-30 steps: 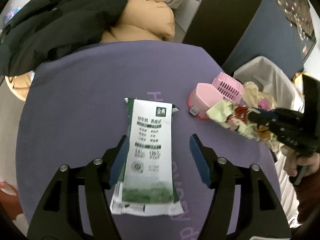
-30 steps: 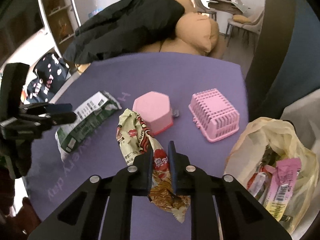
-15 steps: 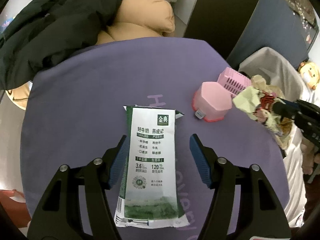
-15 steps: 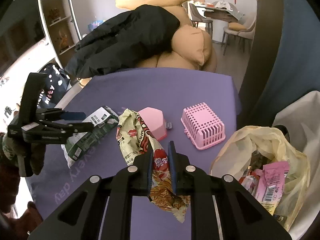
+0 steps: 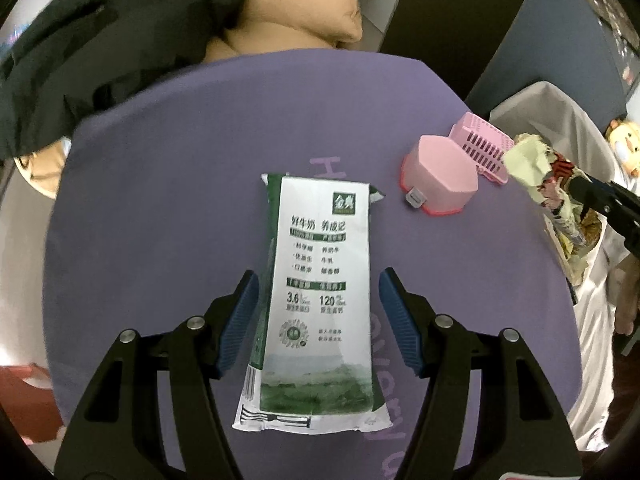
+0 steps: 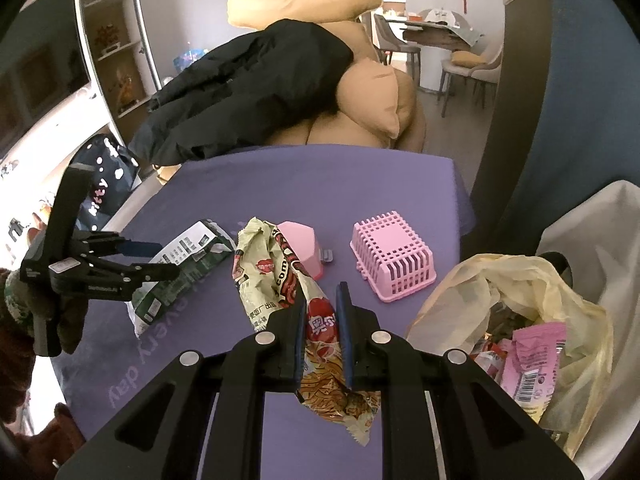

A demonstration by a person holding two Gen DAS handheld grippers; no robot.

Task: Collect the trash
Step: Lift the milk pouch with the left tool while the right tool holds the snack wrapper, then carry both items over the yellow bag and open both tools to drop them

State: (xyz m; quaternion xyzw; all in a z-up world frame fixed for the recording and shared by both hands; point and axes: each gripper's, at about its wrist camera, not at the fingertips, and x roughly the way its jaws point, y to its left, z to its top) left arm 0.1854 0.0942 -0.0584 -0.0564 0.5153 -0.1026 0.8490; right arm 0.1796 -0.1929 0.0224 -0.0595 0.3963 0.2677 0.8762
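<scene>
On the left, the left gripper [image 5: 316, 312] hangs over a flattened green-and-white milk carton [image 5: 320, 292] lying on the purple desk [image 5: 180, 200]. Its blue fingers [image 5: 240, 316] straddle the carton, one on each long side; they have just been closing a little, but a gap shows at the right pad, and whether the left pad touches the carton's edge I cannot tell. The carton's far end reaches beyond the fingertips and its near end lies back between the finger arms.

To the right of those fingers, farther out on the desk, a pink hexagonal tub [image 5: 440, 180] stands upside down, and just beyond it a pink slotted basket [image 5: 480, 148] also rests bottom up; nothing shows inside either.

Farther right, the right gripper [image 6: 320, 320] has its fingers [image 6: 298, 336] pinched narrow on a crumpled snack wrapper [image 6: 280, 272], which sticks out past the fingertips and also hangs below them, clear of the desk. Right of these fingers a yellowish plastic bag [image 6: 500, 280] gapes open, holding a pink barcoded packet [image 6: 532, 360] and other wrappers. A white bag [image 6: 592, 232] lies behind it.
</scene>
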